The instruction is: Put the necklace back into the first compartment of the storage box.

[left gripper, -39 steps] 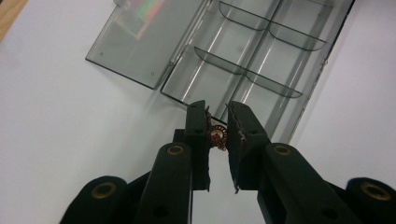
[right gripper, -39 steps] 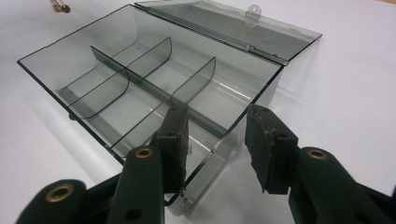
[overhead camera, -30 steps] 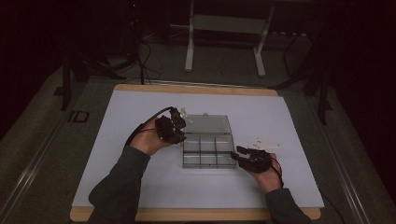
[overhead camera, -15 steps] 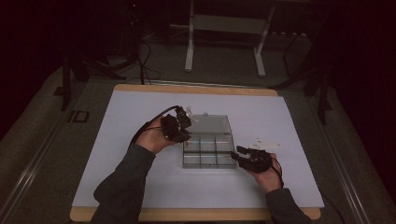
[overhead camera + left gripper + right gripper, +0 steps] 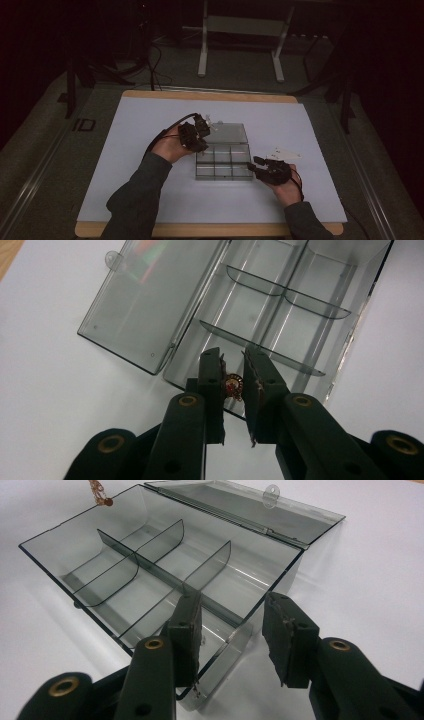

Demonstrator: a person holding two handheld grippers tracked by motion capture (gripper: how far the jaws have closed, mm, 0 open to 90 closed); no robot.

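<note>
The clear box point(image 5: 222, 157) lies open on the bench point(image 5: 125, 130), lid point(image 5: 145, 300) folded back, its compartments bare. A white piece point(image 5: 281, 152) rests just beyond the right hand. The left gripper point(image 5: 233, 371) hovers over the box's near corner, clenched on a small red charm point(image 5: 233, 385). The right gripper point(image 5: 231, 611) straddles a corner wall, jaws released.
</note>
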